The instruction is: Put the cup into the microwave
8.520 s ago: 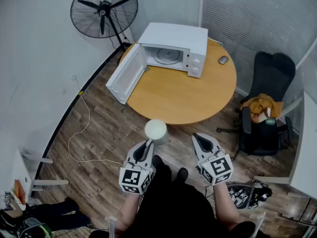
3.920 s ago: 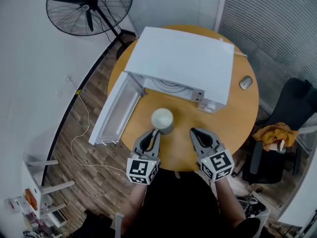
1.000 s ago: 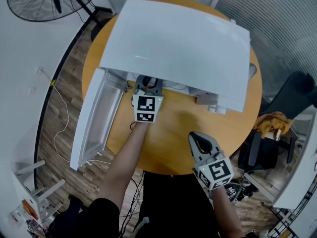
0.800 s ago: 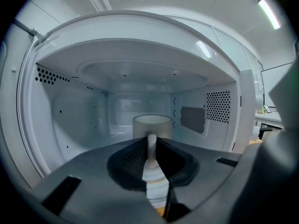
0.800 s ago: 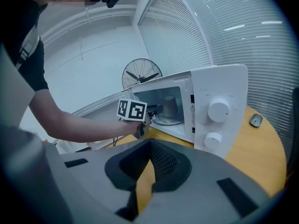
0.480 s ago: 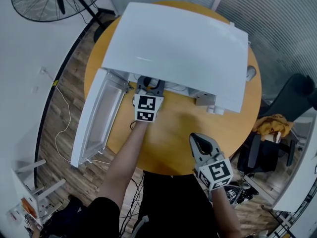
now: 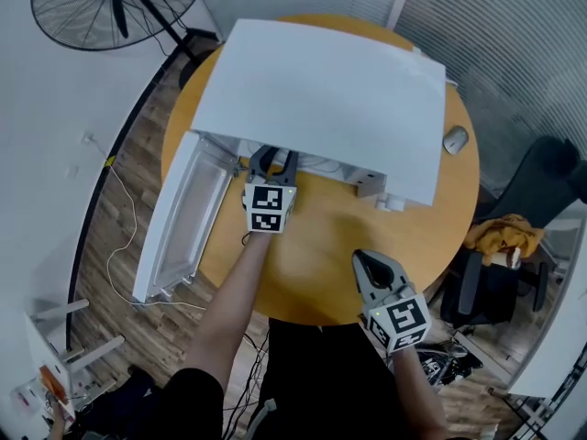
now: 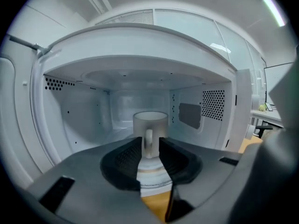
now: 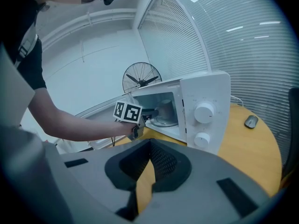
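Currently the cup (image 8: 150,122) stands upright on the turntable (image 8: 152,177) inside the microwave (image 7: 321,90), handle toward the near side. The left tongs (image 7: 273,159) sit at the oven mouth, part-open, with the handle showing in the gap between them, unclamped. The right tongs (image 7: 360,258) hover over the near right part of the table (image 7: 316,246), closed and empty.
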A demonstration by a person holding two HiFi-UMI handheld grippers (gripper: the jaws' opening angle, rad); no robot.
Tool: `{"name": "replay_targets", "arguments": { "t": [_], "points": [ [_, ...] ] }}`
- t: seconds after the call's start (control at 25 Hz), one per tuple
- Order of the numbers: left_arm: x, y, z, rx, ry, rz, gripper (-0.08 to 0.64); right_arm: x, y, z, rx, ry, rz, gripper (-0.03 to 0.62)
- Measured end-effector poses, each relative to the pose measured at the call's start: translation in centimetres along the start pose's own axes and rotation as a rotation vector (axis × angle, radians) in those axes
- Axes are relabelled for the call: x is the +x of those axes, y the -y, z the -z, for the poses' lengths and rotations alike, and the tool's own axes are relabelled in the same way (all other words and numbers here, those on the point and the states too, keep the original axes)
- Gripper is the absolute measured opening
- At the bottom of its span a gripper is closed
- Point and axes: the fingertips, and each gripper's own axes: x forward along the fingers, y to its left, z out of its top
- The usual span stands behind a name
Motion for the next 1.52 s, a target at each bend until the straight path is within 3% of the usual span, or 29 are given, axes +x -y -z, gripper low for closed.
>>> {"name": "replay_targets", "arguments": {
  "t": [0.28, 0.68, 0.96, 1.52],
  "points": [
    [-3.1, 1.3, -0.8, -0.005, 0.015, -0.039, 0.095, -1.4, -0.2, 0.1, -0.026, 0.015, -0.028, 0.011],
    [-10.0, 7.0, -1.1, 0.008, 0.018, -0.003, 0.094, -3.0, -0.9, -0.1, -0.056, 0.037, -0.073, 0.011],
    [-15.1, 8.6, -2.2, 0.005, 0.042, 0.019, 0.089, -3.4, -2.3, -0.5, -0.067, 0.051, -0.088, 0.011],
    [-27.4, 9.0, -2.8, -0.027, 0.072, 0.086, 0.030, -4.3, -11.5, -0.4, -0.059, 0.104, -0.032, 0.011]
  ]
}}
